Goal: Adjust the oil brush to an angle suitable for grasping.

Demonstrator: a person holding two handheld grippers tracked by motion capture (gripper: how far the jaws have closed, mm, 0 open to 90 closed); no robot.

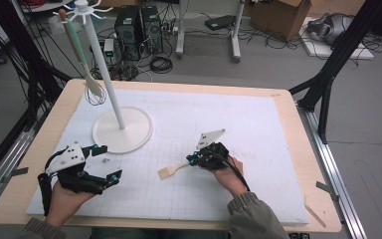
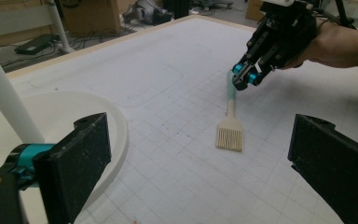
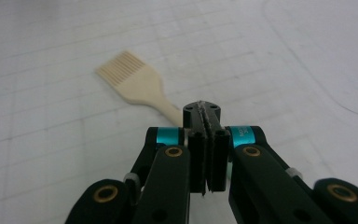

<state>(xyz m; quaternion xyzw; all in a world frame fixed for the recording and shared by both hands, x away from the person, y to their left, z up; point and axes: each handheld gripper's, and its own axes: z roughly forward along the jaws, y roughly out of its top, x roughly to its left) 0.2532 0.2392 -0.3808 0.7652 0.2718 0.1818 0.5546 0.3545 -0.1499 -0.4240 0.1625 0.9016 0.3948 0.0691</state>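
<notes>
Right claw (image 1: 193, 160): my hand rests low over the surface (image 1: 258, 129), claw levelled leftward, jaws pressed together on the handle of the pastry brush (image 1: 170, 171), whose bristle head lies on the mat just beyond the tips. Left claw (image 1: 104, 163): held near the surface, jaws wide apart, nothing between them, beside the white stand's base (image 1: 123, 130). High view adds a whisk (image 1: 93, 89) hanging on that stand; the left claw's own camera shows the brush's teal handle section (image 2: 231, 91).

The cream, flat-bristled pastry brush (image 3: 135, 84) had its handle end hidden behind the right gripper's (image 3: 207, 109) closed black jaws; its head looked blurred.
</notes>
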